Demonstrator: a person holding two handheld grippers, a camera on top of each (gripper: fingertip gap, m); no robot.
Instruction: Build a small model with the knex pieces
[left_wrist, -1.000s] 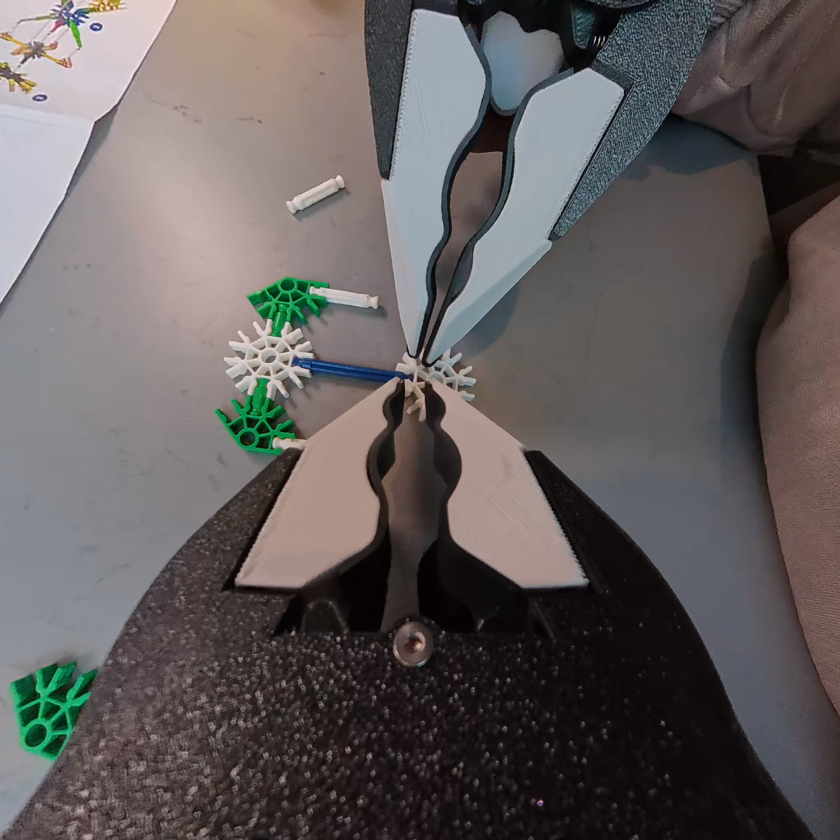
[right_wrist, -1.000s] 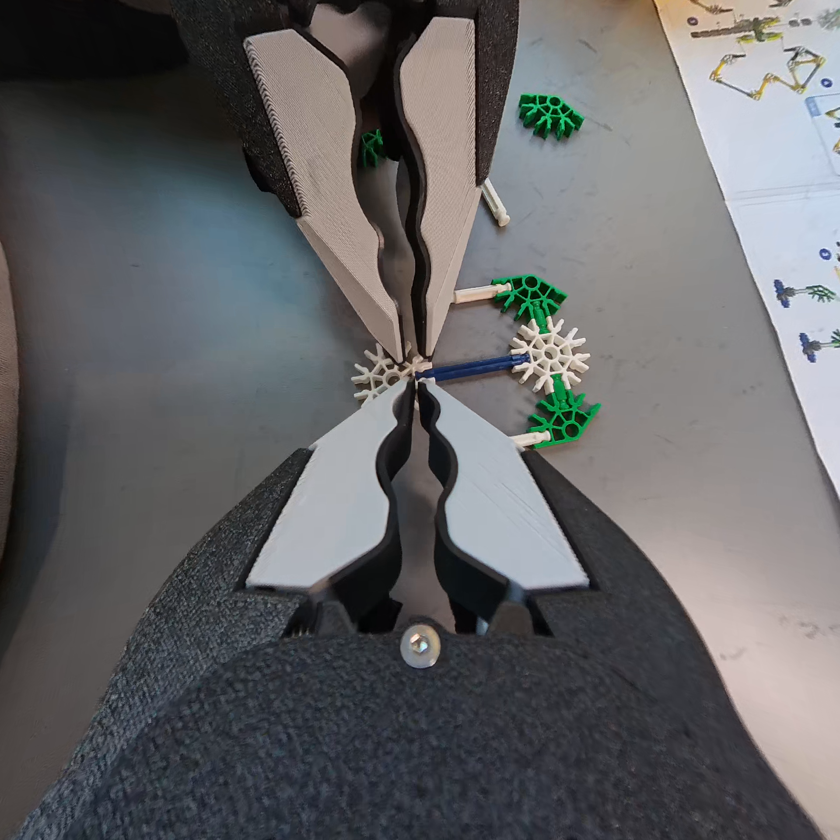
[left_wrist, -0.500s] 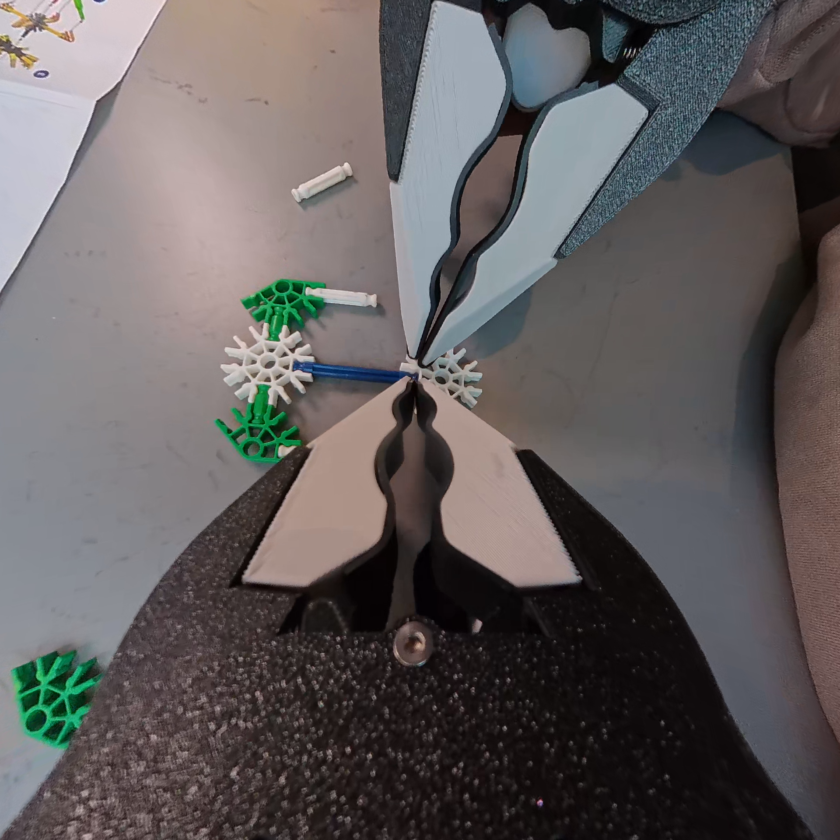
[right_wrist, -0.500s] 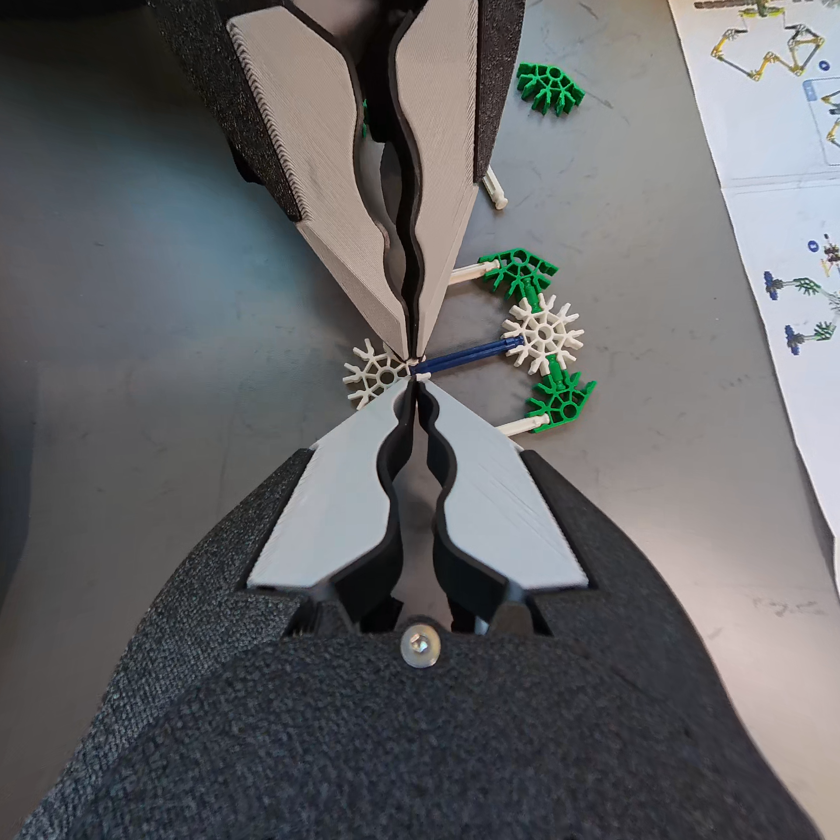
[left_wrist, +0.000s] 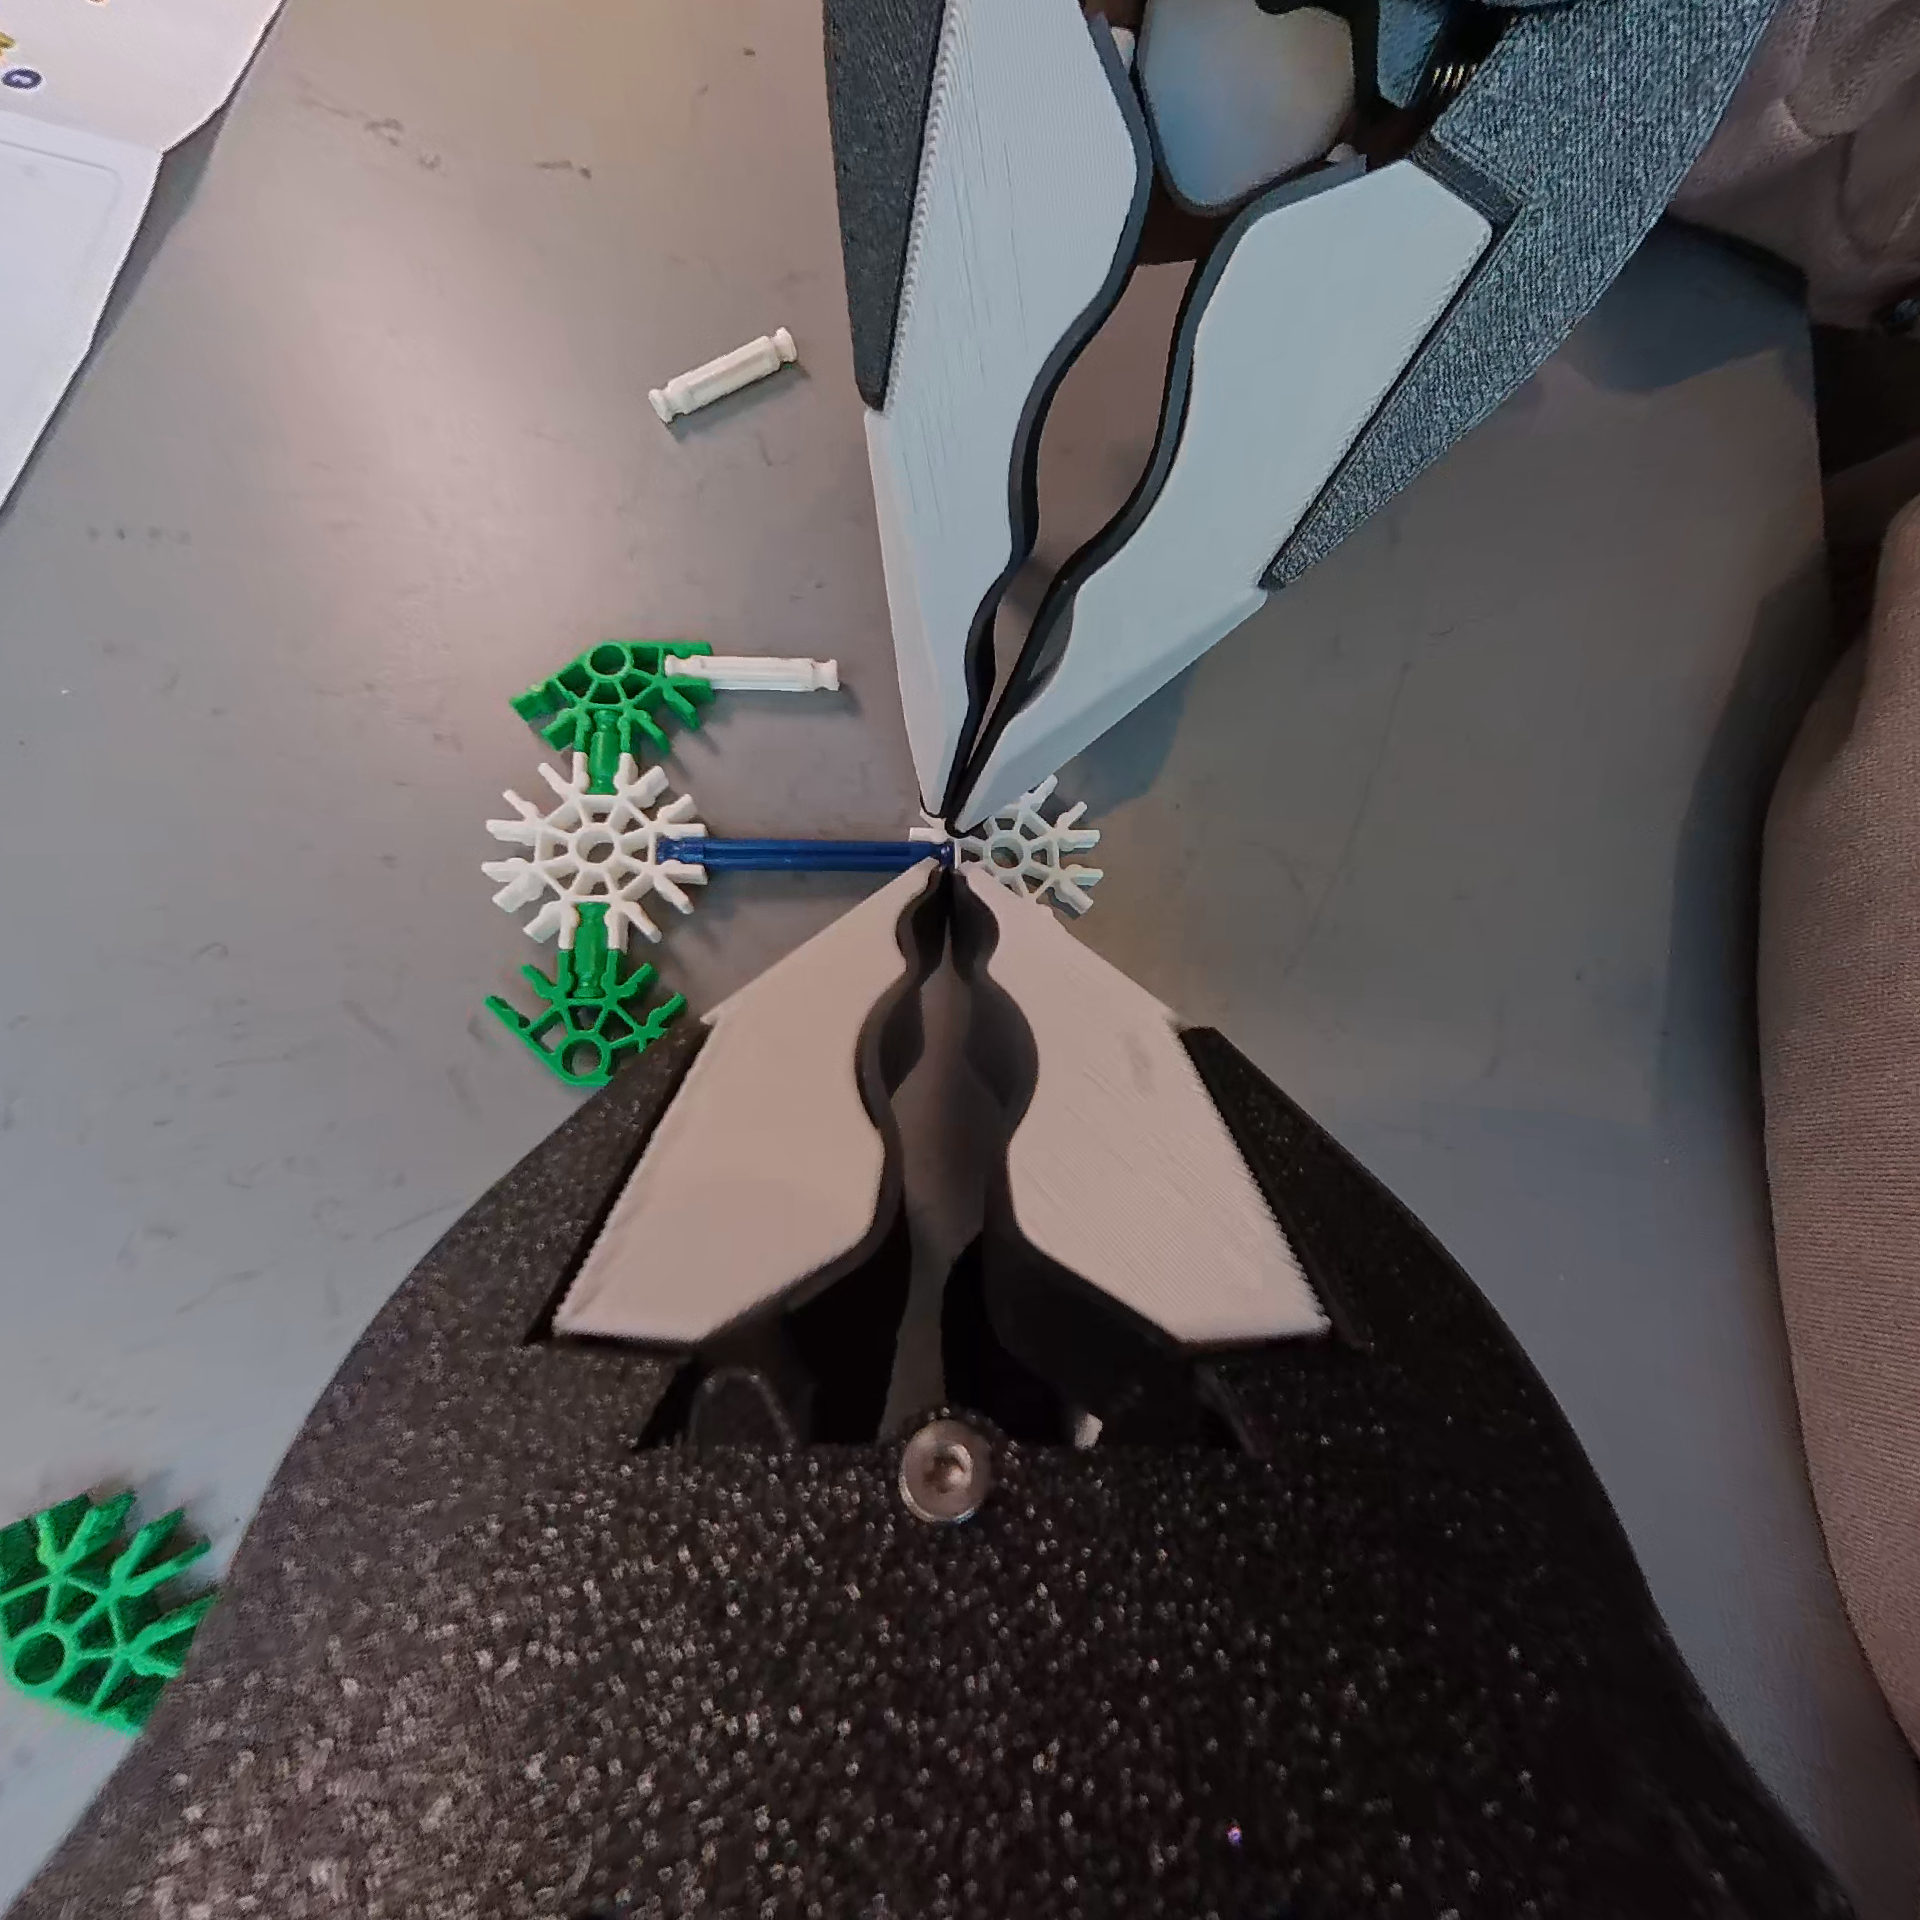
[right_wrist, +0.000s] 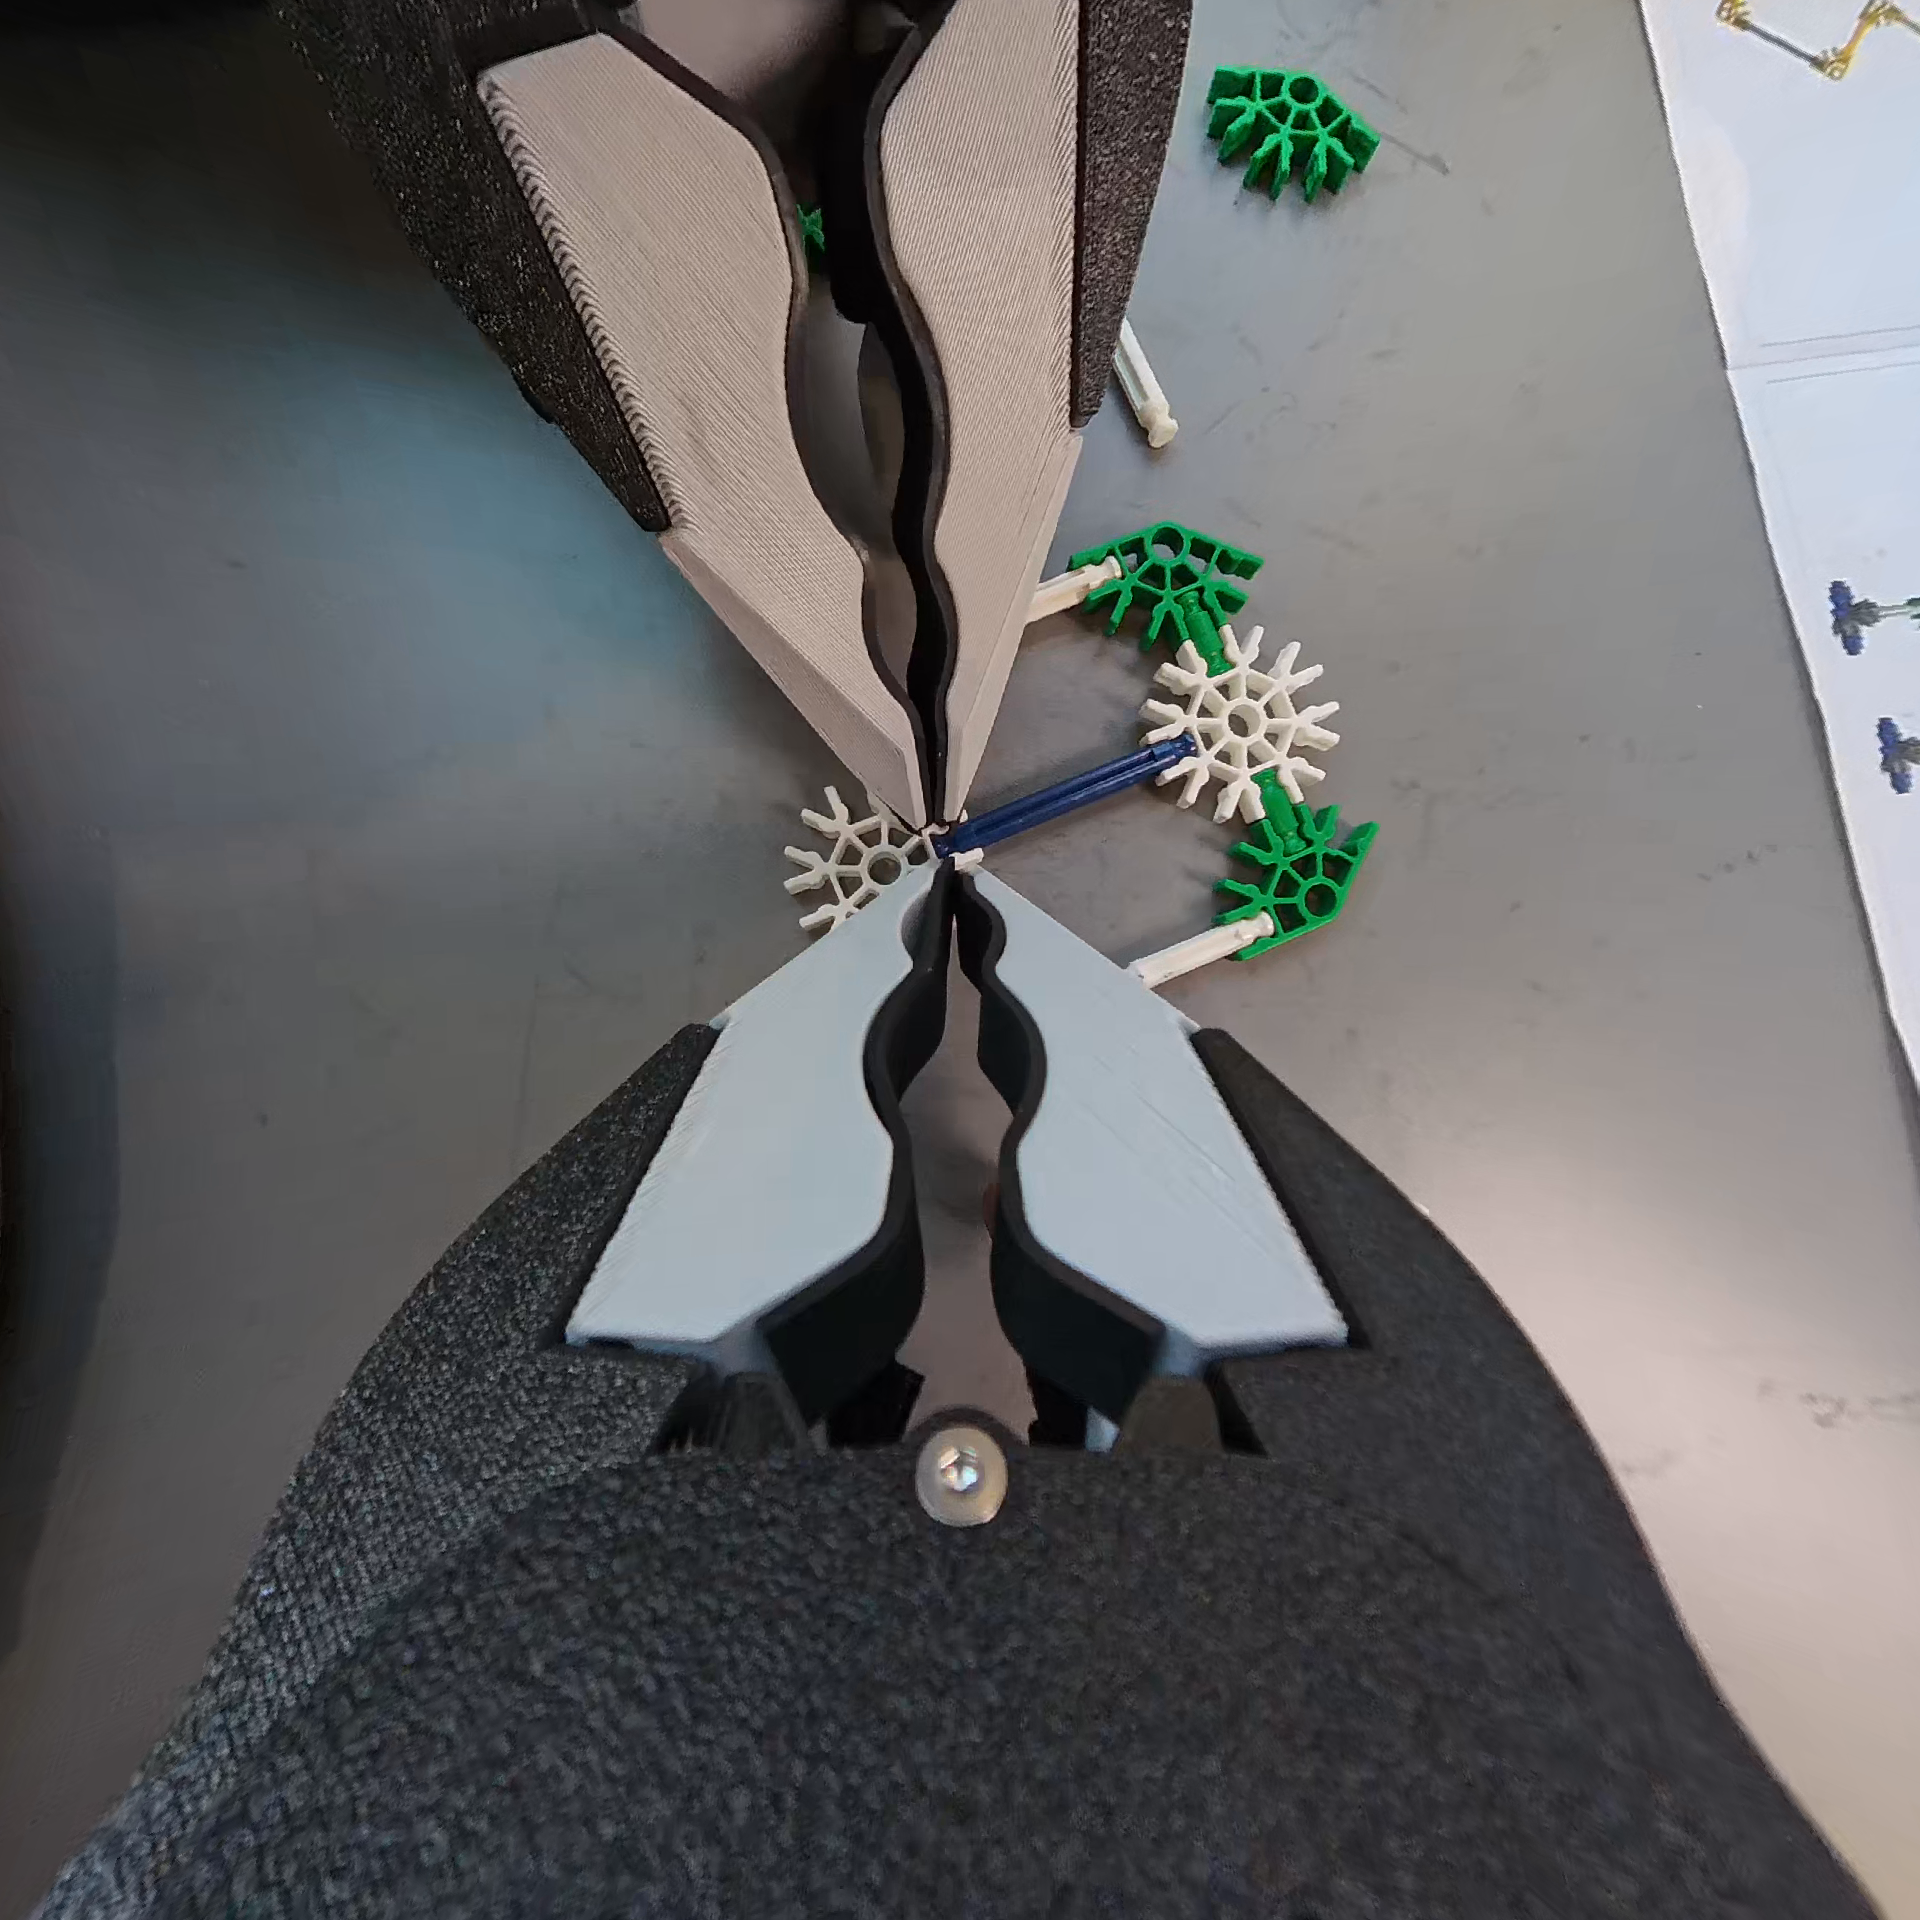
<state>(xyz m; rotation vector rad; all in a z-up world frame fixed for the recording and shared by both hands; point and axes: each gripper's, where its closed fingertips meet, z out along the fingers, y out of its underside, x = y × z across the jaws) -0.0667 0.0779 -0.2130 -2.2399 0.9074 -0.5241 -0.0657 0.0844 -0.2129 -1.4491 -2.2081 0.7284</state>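
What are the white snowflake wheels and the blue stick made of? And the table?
The white snowflake wheels and blue stick look like hard moulded plastic: crisp edges, even colour, slight sheen. The table looks like a smooth, matte grey hard top with scuffs; whether laminate or painted metal, I cannot tell.

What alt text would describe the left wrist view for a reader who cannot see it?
Two closed tools, the left tool and the right tool, meet tip to tip where a blue rod joins a small white snowflake connector on a grey table. The rod's far end enters a larger white connector flanked by green connectors.
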